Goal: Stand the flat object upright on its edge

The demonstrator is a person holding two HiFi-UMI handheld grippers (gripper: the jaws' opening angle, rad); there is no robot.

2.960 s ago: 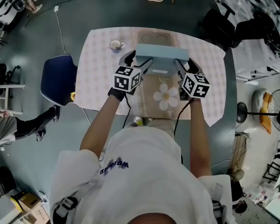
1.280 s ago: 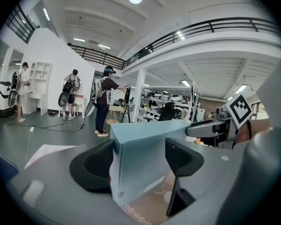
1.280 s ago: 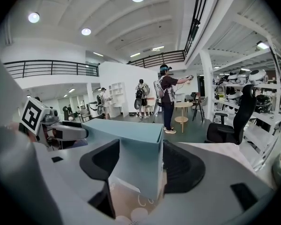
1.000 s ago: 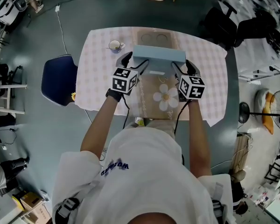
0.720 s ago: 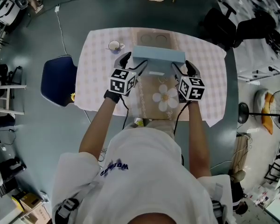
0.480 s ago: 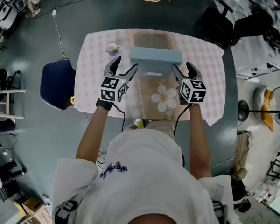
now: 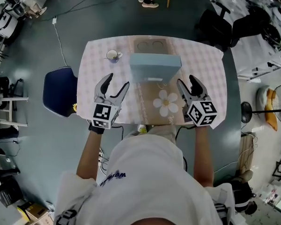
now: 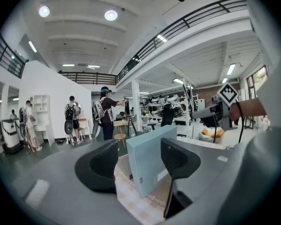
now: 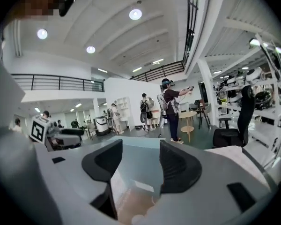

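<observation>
Box [image 7: 154, 67] upright on table [image 7: 98, 60], label [image 8: 158, 175] unreadable; left gripper [image 7: 116, 82] & right gripper [image 7: 187, 81] agape, empty, jaws just narrowed.

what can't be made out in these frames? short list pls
- Cup contents: too small in the head view, and the cup is out of both gripper views.
- White label on the blue box: print too small in the head view, blurred in both gripper views.
- Brown board: its near part is hidden behind the box in the head view.
- Box's far face: turned away from all three views.
</observation>
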